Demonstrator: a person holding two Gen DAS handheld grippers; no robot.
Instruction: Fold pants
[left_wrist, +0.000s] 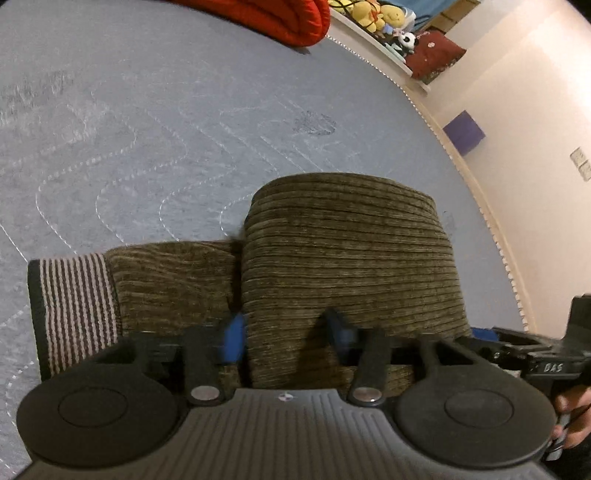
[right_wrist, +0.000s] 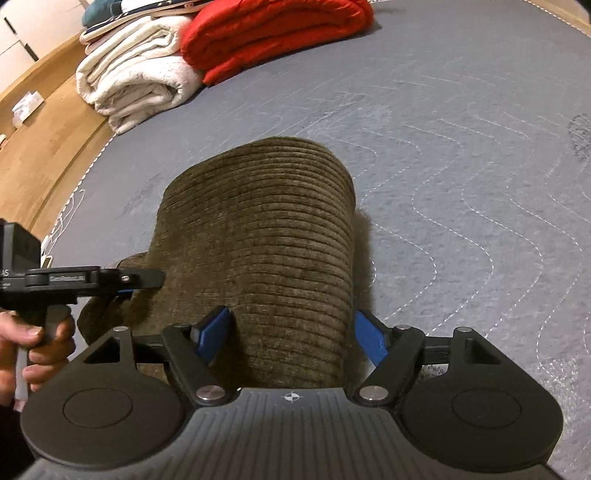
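A: Left gripper (left_wrist: 286, 334) first: blue-padded fingers (left_wrist: 233, 341) spread apart, corduroy bunched between them, pads not pressed together. Whether they pinch anything, I can't tell.

B: Same on the right gripper (right_wrist: 291, 338). Its blue fingers (right_wrist: 369, 341) stand wide, one on each side of the raised fold, and the cloth runs down between them. Parted, not closed on it, as far as I can see.

A: The pants (left_wrist: 343, 258) are olive-brown corduroy, folded over into a rounded hump on the grey quilted mattress (left_wrist: 147, 129). The striped waistband (left_wrist: 75, 310) lies flat to the left of the hump.

B: From the right wrist view, the left hand (right_wrist: 40, 343) grips its handle, and that tool's tip sits against the hump's left flank.

A: Further out, a red blanket (right_wrist: 273, 33) near the far edge, a cream blanket (right_wrist: 136, 77) beside it, touching.

B: Plush toys (left_wrist: 380, 18) on a ledge past the mattress, pale wall (left_wrist: 517, 110) to the right.
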